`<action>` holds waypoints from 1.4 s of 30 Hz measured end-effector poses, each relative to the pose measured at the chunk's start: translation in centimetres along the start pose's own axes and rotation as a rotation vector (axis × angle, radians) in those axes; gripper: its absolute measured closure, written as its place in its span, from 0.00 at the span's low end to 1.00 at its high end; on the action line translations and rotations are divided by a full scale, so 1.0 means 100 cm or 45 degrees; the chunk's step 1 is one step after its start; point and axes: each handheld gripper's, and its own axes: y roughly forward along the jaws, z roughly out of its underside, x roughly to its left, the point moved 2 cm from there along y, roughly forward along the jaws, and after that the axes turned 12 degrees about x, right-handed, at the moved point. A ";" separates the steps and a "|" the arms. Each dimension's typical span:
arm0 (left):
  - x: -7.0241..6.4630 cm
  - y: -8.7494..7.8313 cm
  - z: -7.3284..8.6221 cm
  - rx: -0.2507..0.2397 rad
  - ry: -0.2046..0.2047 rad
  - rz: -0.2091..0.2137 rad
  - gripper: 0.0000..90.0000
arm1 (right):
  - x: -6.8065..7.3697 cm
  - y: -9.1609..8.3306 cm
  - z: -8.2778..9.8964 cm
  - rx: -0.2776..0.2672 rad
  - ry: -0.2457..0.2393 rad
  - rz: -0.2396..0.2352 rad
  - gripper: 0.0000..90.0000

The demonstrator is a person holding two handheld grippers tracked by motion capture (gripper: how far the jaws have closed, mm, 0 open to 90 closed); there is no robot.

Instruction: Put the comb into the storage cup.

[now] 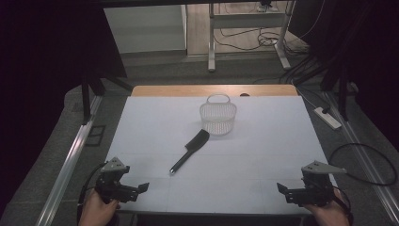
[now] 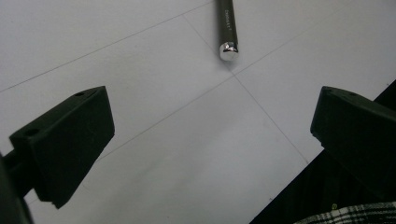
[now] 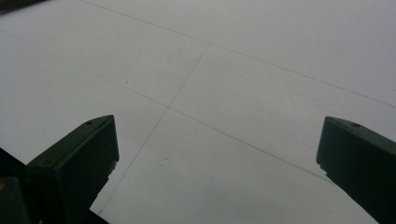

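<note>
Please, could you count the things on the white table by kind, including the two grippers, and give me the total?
Black plastic hairbrush with a slim chrome-tipped handle: 1
Clear plastic slotted basket with a loop handle: 1
Black two-jaw grippers, both held open at the near edge, left gripper and right gripper: 2
Total: 4

High view looks down on the table (image 1: 263,155) — both gripper views skim it close.
</note>
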 end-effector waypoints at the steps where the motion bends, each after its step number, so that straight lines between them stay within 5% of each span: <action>1: 0.000 0.000 -0.001 0.005 0.004 -0.005 0.00 | 0.000 0.000 0.000 0.002 -0.001 0.001 0.00; 42: 0.004 0.025 -0.063 0.211 0.091 -0.040 0.00 | 0.001 0.001 -0.001 0.009 -0.019 -0.005 0.00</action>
